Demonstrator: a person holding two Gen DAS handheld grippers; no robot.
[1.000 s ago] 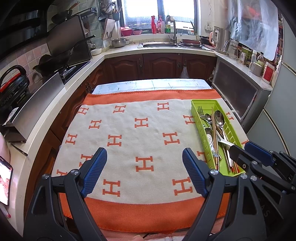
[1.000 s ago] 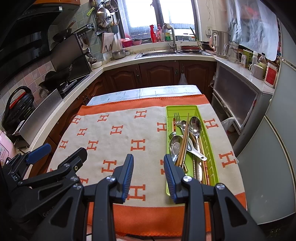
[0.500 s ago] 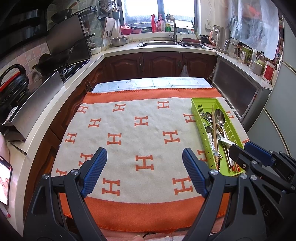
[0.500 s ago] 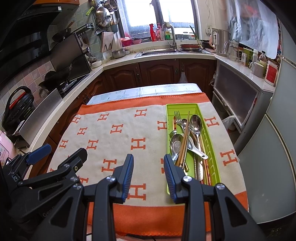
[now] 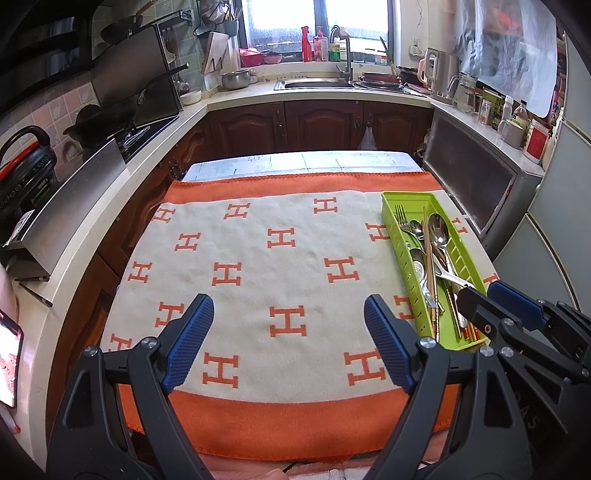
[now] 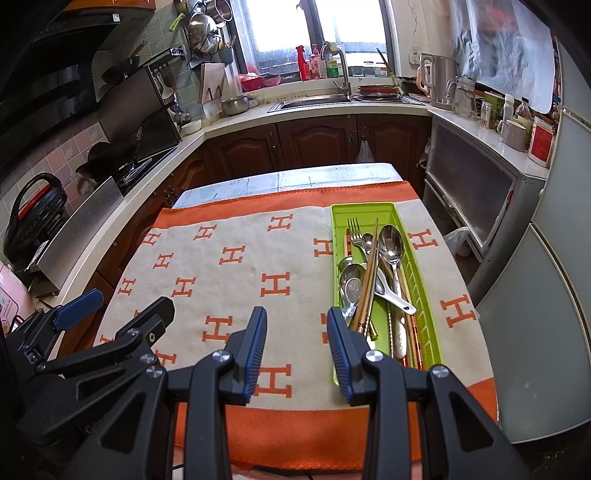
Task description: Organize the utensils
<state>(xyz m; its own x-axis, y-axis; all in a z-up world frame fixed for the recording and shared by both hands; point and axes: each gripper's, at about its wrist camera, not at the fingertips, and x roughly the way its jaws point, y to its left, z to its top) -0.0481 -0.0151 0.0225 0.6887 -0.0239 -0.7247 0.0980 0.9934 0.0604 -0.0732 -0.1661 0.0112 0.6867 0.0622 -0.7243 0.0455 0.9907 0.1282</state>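
We see utensils point(image 6: 373, 280) (fork, spoons, chopsticks) piled crosswise inside green tray point(image 6: 430, 334) at cloth's point(image 5: 258, 258) right edge; none loose on cloth. Our left gripper point(image 5: 288, 343) spread wide, empty. Our right gripper point(image 6: 295, 347) parted narrower, empty, near tray end, likely kept close for reach.

You are in a home kitchen: a sink point(image 6: 314, 99) under the window point(image 6: 314, 29), dark wood cabinets point(image 6: 314, 140), a stove with wok point(image 6: 110, 155), hanging pans point(image 6: 203, 26), a kettle point(image 6: 437, 83).
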